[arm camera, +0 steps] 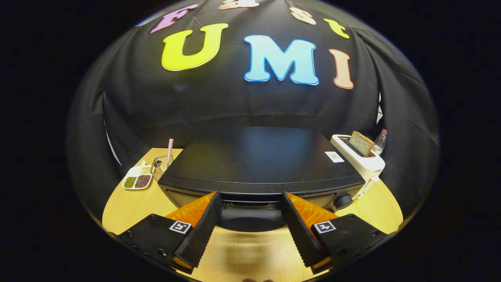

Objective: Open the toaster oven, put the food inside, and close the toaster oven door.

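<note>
approaching the toaster oven (258, 156) head-on; it sits on the wooden table (129, 203), door shut. gripper (251, 213) spread wide, fingers flanking the dark door handle (250, 219) without pressing on it. judgement: handle is a rigid, smooth bar, best taken at its middle; the hinged door should swing down stiffly, and the oven body looks heavy enough to stay put. food likely the bread slice (361, 143) standing in the white toaster (366, 162) beside the oven: light, crumbly, wants a gentle pinch.
</note>
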Available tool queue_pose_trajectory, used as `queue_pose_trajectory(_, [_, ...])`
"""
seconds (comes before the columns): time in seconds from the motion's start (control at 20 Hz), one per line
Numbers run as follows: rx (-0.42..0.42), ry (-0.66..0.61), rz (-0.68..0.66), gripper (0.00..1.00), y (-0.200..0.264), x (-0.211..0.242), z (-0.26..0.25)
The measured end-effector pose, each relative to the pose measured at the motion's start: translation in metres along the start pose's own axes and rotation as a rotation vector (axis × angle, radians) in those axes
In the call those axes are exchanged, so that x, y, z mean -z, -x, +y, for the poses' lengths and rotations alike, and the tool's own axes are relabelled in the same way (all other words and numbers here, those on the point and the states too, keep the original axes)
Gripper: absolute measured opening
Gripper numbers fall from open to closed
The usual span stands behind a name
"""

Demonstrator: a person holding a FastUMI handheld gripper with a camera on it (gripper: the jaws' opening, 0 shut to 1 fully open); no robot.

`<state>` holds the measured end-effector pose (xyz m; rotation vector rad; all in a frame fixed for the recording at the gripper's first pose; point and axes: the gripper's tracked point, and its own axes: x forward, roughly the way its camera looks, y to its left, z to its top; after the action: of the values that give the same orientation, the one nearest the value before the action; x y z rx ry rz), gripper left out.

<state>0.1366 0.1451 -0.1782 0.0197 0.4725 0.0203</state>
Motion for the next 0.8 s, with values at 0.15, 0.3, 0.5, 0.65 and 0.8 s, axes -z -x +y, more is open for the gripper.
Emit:
queue_pose_trajectory(0.15, [-0.019, 0.0, 0.015, 0.98, 0.002, 0.003, 0.001])
queue_pose_trajectory(0.3, [-0.027, 0.004, 0.033, 0.98, 0.004, 0.004, 0.001])
queue_pose_trajectory(0.5, [-0.03, 0.008, 0.043, 0.98, 0.009, 0.008, 0.001])
queue_pose_trajectory(0.65, [-0.023, 0.0, 0.051, 0.98, 0.021, 0.02, 0.002])
queue_pose_trajectory(0.8, [-0.022, 0.013, 0.061, 0.98, 0.031, 0.03, 0.004])
